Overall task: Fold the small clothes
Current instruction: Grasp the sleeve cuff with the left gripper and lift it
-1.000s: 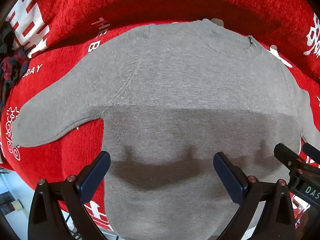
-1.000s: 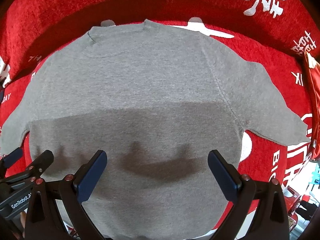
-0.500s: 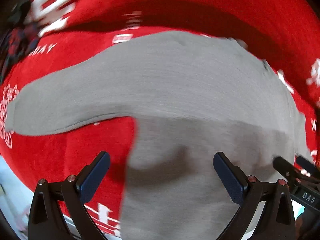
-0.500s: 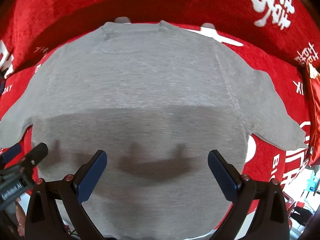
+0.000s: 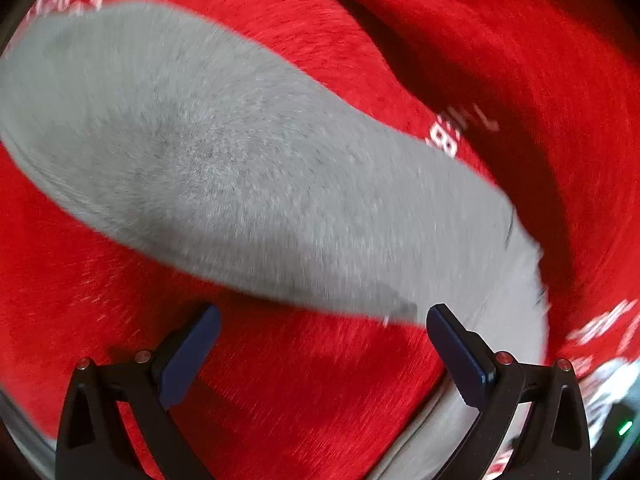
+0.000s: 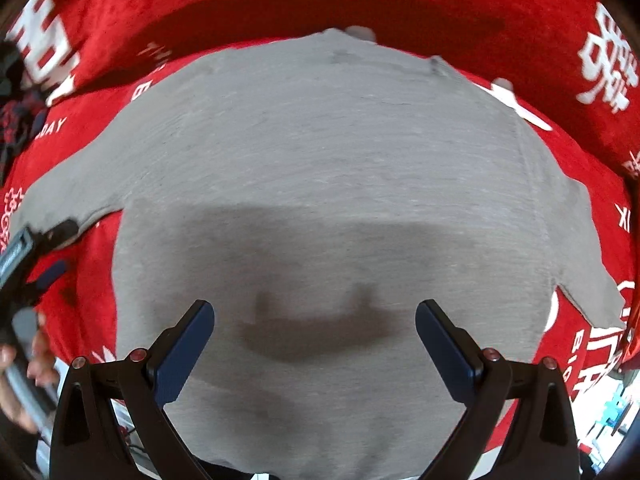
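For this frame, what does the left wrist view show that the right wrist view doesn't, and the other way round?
Left wrist only: a blurred close-up of one sleeve, with the left hand-held gripper open over red cloth.

Right wrist only: the whole grey sweater laid flat with neckline and both sleeves, the open right hand-held gripper, and dark plaid fabric at the far left.

Both: the sweater on the red blanket with white lettering.

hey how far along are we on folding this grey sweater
Done: the grey sweater lies spread flat on the red blanket, both sleeves out. In hand: nothing yet; the left gripper is open, aimed toward the left sleeve, and the right gripper hangs open over the body. Left: every fold, sleeves first.
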A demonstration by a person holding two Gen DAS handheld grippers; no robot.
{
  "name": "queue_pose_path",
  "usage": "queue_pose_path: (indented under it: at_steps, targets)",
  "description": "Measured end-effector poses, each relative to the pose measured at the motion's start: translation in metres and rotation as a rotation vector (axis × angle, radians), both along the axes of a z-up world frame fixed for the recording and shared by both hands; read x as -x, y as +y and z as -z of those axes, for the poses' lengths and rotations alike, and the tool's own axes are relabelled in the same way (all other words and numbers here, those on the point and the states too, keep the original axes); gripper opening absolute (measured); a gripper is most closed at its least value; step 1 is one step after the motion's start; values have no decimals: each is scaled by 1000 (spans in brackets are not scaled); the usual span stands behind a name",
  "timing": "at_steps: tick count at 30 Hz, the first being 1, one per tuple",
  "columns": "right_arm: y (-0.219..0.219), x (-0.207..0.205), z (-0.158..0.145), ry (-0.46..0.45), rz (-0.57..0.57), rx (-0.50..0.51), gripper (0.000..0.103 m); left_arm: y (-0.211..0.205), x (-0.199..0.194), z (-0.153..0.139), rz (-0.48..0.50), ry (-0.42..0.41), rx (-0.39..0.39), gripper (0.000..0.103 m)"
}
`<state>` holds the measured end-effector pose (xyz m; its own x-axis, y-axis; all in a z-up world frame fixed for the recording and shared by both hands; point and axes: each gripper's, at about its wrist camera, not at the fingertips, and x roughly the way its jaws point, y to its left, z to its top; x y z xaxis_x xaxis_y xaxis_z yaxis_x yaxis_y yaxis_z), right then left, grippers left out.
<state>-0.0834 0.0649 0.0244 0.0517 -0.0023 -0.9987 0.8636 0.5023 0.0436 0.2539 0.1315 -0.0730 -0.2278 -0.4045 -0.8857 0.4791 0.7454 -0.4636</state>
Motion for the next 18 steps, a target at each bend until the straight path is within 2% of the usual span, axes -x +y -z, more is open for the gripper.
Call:
queue_pose_path:
  at_steps: [3, 6, 10, 11, 13, 14, 15, 16, 17, 18]
  targets:
    - [10, -11, 3, -1, -23, -10, 101, 0, -15, 8, -94, 72, 78, 103]
    - [19, -22, 4, -4, -42, -18, 101, 1, -25, 3, -145, 62, 118, 100]
    - [27, -34, 4, 0, -67, -11, 101, 13, -46, -25, -218, -124, 106, 93]
    - [29, -38, 4, 0, -76, -7, 101, 19, -56, -28, -245, -147, 101, 91]
    - [34, -44, 4, -3, -95, -9, 101, 32, -74, -29, -283, -152, 100, 73]
    - [37, -47, 4, -4, -103, -13, 101, 39, -83, -29, -294, -141, 116, 70]
    - [39, -49, 4, -4, -107, -16, 101, 45, -89, -30, -302, -132, 131, 63]
    - [41, -50, 5, -3, -110, -19, 101, 49, -94, -29, -307, -136, 124, 49]
    - [42, -51, 5, -3, -111, -22, 101, 49, -97, -28, -304, -145, 101, 40]
    - [43, -52, 6, -2, -110, -23, 101, 52, -101, -28, -302, -154, 87, 23]
